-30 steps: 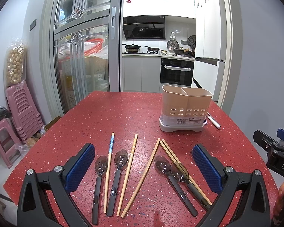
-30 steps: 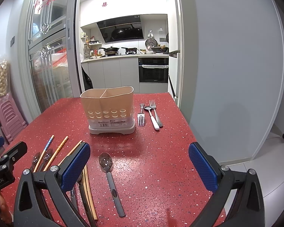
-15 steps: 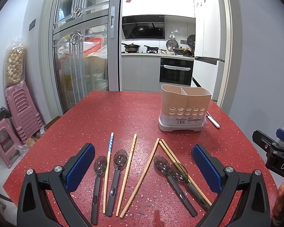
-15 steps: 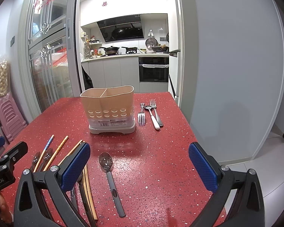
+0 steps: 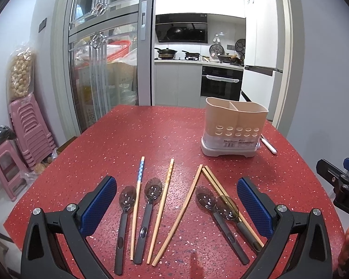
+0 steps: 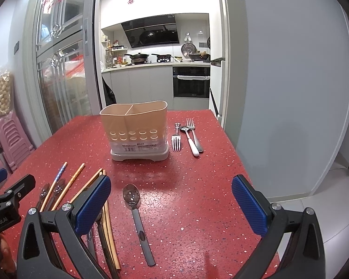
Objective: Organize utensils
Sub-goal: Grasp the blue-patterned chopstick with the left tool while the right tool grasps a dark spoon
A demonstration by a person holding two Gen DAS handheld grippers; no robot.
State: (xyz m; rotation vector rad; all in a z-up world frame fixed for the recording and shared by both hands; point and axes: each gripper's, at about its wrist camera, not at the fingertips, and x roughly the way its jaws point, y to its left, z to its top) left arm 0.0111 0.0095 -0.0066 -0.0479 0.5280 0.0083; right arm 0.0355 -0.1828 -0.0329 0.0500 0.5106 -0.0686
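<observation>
Both tools gaping, gripping nothing: left tool [image 5: 176, 205] over chopsticks [image 5: 160, 211] and spoons [image 5: 150, 189], right tool [image 6: 171, 203] over lone spoon [image 6: 131, 196]. I see almost no change over last second; views drift slightly, utensils unmoved on counter [image 6: 193, 181]. Caddy [image 6: 137, 125] apparently unfilled, forks [image 6: 176, 139] beside it. Sorting not begun.

A beige 2-compartment holder [image 5: 235, 127] stands upright on the red table, with dark-handled spoons [image 5: 148, 211] and wooden chopsticks [image 5: 161, 207] lying flat nearby.
</observation>
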